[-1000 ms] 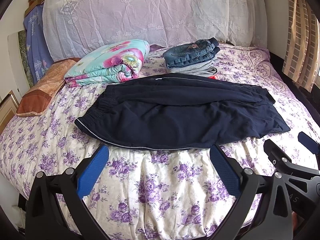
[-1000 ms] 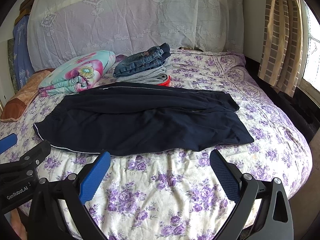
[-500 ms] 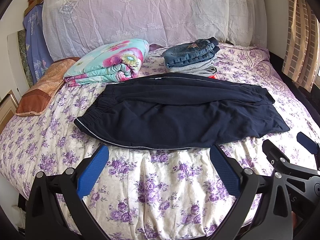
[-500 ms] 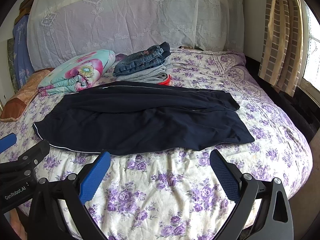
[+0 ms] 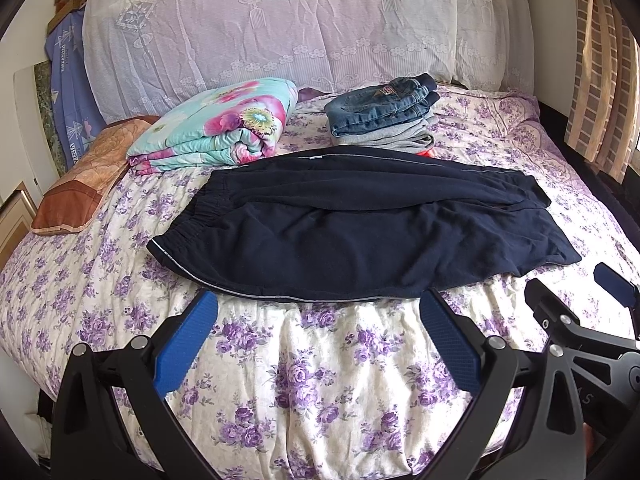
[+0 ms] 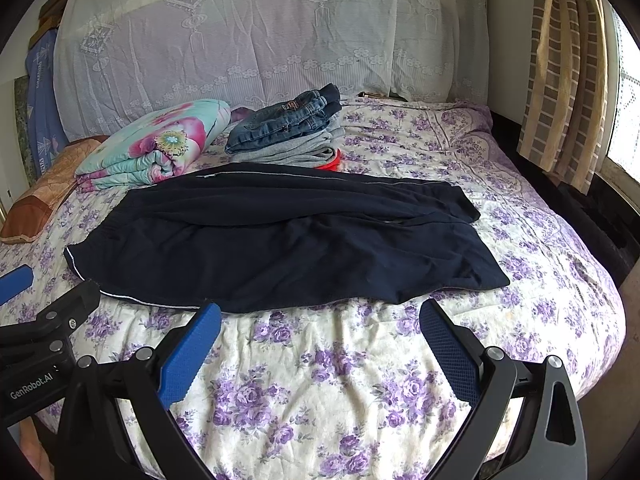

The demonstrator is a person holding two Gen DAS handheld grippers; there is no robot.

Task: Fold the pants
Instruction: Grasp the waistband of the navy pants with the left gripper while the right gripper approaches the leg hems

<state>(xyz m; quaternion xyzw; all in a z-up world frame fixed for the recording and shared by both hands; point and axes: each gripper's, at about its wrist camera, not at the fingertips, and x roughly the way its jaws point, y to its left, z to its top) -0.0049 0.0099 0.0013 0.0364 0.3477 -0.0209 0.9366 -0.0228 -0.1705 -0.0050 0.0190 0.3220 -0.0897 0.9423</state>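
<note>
Dark navy pants (image 5: 360, 228) (image 6: 280, 244) lie flat across the bed, waistband to the left, leg ends to the right, one leg laid over the other. My left gripper (image 5: 318, 320) hovers open just short of the pants' near edge, nothing between its blue pads (image 5: 184, 344). My right gripper (image 6: 320, 328) is open too, in front of the same near edge and further right. Each gripper shows at the side of the other's view.
A folded floral quilt (image 5: 216, 128) and a stack of folded jeans and grey clothes (image 5: 384, 112) sit behind the pants. An orange pillow (image 5: 80, 184) lies at the left. The purple-flowered sheet (image 6: 320, 392) hangs over the bed's near edge; curtains (image 6: 568, 72) hang at the right.
Almost nothing differs: both grippers stay open in front of the pants, with only a slight drift of the views.
</note>
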